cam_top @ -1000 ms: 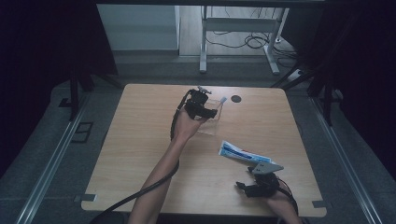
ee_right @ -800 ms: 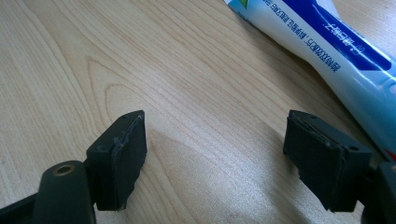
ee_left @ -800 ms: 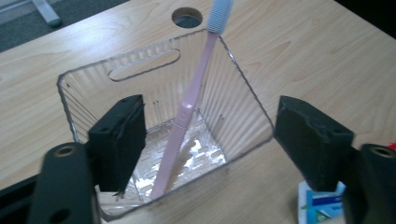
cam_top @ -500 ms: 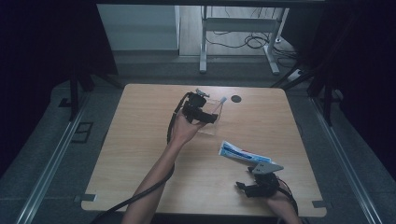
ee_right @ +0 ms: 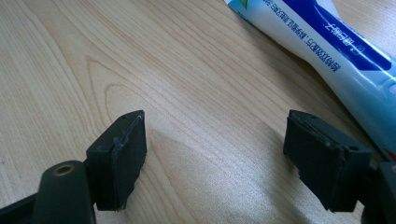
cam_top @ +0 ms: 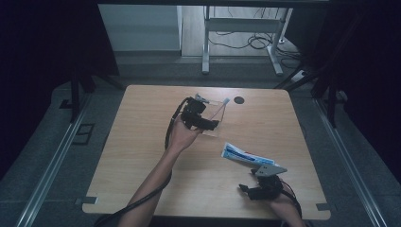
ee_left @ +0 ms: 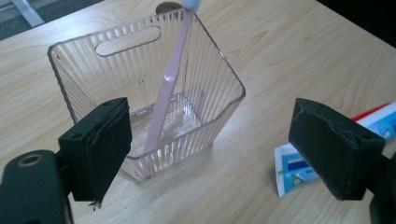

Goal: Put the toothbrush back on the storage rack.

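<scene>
- Left gripper [ee_left: 210, 154]: jaws spread wide, just been opening, nothing pressed between the pads; clear plastic holder [ee_left: 144, 93] partly between them but untouched.
- Right gripper [ee_right: 215, 158]: jaws parted fairly wide over bare wood, gripping nothing; toothpaste tube [ee_right: 336, 51] just beside the right-hand jaw.
- Holder: upright on the table [cam_top: 142, 161], toward its far middle; open top, ribbed see-through walls, slot handle cut in the far wall, tapering to a smaller square base.
- Inside the holder: one pink toothbrush [ee_left: 166, 88], foot on the base, leaning against the far rim, pale blue head poking out above it.
- Toothpaste tube also seen from above [cam_top: 243, 155], lying flat between holder and right gripper, apart from both; white with blue and a red stripe, glossy, flattened.
- Small dark round spot [cam_top: 239, 100] on the tabletop just beyond the holder.
- Table: pale wood grain, matte, rounded corners; broad bare stretches at the left side and near front edge; right gripper close to the front right corner.
</scene>
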Available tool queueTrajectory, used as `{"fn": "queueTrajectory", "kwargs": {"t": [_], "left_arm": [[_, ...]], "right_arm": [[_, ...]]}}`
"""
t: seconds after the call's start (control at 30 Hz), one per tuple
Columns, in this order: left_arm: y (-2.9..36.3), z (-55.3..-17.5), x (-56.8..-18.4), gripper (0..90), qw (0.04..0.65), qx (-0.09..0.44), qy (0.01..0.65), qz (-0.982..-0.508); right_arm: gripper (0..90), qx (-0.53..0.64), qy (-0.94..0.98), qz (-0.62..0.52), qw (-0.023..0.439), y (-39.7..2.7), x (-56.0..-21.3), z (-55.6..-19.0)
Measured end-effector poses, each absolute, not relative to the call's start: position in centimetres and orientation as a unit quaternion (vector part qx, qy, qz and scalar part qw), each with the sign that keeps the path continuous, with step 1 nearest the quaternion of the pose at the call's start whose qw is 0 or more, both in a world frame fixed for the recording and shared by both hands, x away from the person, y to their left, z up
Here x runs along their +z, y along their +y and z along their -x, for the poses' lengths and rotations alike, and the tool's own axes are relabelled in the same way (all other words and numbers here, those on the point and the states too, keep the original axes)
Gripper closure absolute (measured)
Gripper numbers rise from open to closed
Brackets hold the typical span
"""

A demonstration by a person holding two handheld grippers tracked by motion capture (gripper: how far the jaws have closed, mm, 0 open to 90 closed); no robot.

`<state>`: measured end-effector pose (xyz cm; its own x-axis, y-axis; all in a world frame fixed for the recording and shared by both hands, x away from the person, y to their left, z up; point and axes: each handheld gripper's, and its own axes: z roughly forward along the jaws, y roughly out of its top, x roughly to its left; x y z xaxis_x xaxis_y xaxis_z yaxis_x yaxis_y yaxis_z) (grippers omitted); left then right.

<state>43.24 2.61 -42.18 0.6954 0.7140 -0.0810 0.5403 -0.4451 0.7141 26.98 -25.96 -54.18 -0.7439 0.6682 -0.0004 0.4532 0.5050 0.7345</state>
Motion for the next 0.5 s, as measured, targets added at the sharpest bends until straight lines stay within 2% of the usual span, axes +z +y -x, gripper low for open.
{"fn": "queueTrajectory", "kwargs": {"t": [0.5], "left_arm": [[3.9,-41.2,-42.4,13.6,0.375,0.127,0.356,-0.846]], "right_arm": [[21.5,0.374,0.856,-0.328,0.144,-26.0,-54.2,-27.0]]}}
